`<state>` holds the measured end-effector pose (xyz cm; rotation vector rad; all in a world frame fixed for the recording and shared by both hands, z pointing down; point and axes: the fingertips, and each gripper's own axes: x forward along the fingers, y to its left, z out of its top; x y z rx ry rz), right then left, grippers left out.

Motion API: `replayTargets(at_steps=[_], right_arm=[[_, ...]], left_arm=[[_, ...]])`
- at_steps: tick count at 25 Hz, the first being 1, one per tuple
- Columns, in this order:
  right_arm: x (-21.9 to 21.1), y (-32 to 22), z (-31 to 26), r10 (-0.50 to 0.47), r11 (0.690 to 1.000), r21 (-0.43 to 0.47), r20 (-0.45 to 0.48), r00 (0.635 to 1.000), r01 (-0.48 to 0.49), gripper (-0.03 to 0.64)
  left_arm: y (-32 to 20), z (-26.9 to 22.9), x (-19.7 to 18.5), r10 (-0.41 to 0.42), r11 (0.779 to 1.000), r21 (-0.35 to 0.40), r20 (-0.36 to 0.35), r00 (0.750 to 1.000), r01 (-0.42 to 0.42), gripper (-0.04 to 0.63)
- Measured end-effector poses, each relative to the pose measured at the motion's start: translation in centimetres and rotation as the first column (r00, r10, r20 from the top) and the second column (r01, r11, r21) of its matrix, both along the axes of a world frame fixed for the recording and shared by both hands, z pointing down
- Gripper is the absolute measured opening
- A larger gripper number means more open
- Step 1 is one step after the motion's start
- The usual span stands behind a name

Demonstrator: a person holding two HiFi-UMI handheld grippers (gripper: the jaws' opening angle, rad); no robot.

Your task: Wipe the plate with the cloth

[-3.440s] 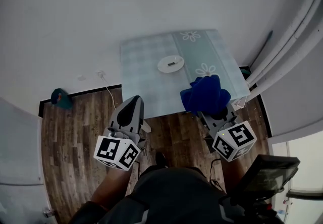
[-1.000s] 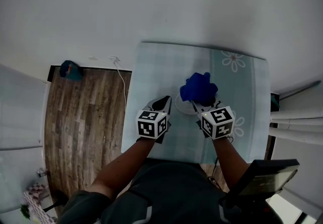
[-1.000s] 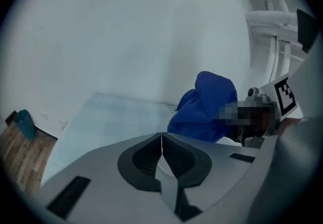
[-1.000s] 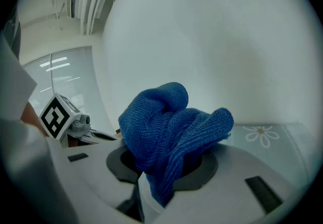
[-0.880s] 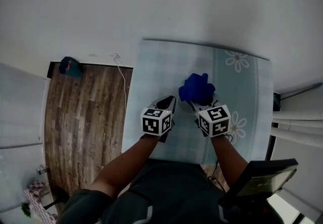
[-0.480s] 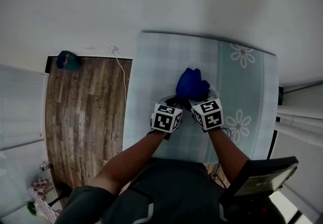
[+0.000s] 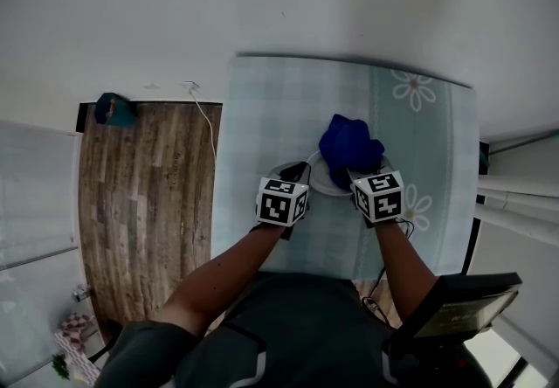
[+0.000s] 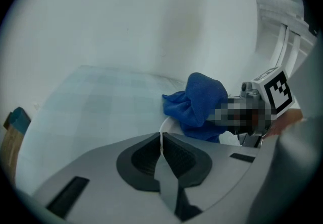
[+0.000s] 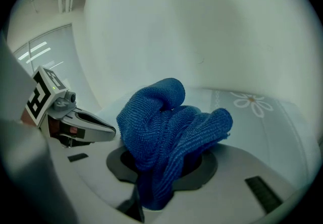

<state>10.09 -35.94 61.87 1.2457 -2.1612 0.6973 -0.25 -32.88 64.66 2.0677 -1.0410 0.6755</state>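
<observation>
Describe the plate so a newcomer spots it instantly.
Find the pale checked table cover with white daisies. Near its middle is a small round white plate, its rim pinched by the left tongs. It is the only dish, half hidden under the bunched blue terry cloth.

— What colour is the cloth [image 9: 166,127]?
— Deep blue all over, with a fine ribbed weave. The plate [image 7: 320,185] is plain white.
— And the tablecloth [image 7: 262,115]?
— Pale blue-green check on the left. On the right is a darker sea-green band with white daisies.
— The tools?
— The left gripper [image 8: 161,140] is grey with black pads. Both marker cubes carry black-and-white squares.
— Around the table?
— A dark brown plank floor [image 7: 140,203] on the left and a white wall [image 7: 262,2] on the far side.
</observation>
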Motion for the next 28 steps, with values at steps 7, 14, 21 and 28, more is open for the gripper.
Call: replayTargets(at_steps=[7, 14, 21, 28], right_arm=[[4.6, 0.7, -1.6, 0.151, 0.988, 0.022, -0.021, 0.988, -0.150, 0.129], [-6.8, 1.9, -2.1, -0.102, 0.995, 0.011, 0.085, 0.991, 0.101, 0.129], [-5.7, 3.1, 0.9, -0.112, 0.991, -0.071, 0.052, 0.992, 0.116, 0.129], [2.5, 4.5, 1.1, 0.047, 0.995, -0.089, 0.014, 0.999, -0.046, 0.129]], left_arm=[[-0.1, 0.0, -0.1, -0.020, 1.000, -0.010, -0.019, 1.000, 0.019, 0.015], [0.4, -0.1, 0.0, -0.022, 1.000, -0.008, -0.033, 0.999, 0.022, 0.014], [0.3, 0.1, -0.2, -0.011, 1.000, 0.001, -0.028, 1.000, 0.011, 0.014], [0.7, 0.1, -0.4, 0.000, 1.000, 0.003, -0.017, 1.000, 0.000, 0.014]])
